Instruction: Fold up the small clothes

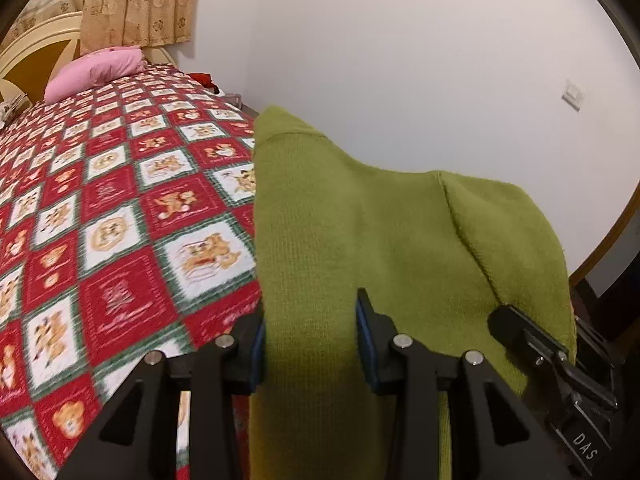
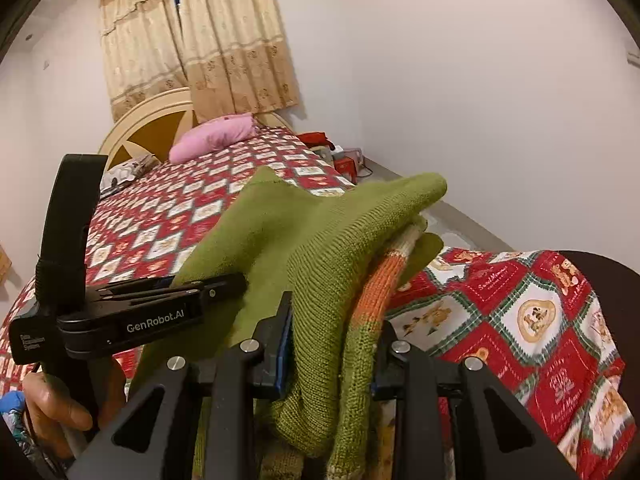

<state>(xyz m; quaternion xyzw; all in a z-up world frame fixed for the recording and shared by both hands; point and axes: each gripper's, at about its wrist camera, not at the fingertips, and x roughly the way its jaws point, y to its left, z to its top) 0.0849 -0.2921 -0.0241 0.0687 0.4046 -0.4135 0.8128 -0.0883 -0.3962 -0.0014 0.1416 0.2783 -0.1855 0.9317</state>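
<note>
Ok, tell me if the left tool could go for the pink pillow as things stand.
Probably not: the left tool is shut on the green knitted garment, and the pink pillow lies far up the bed by the headboard.

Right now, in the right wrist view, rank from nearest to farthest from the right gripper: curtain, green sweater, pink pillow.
1. Green sweater, clamped in the right gripper.
2. Pink pillow, at the bed's head, upper left.
3. Curtain, behind the headboard.
</note>
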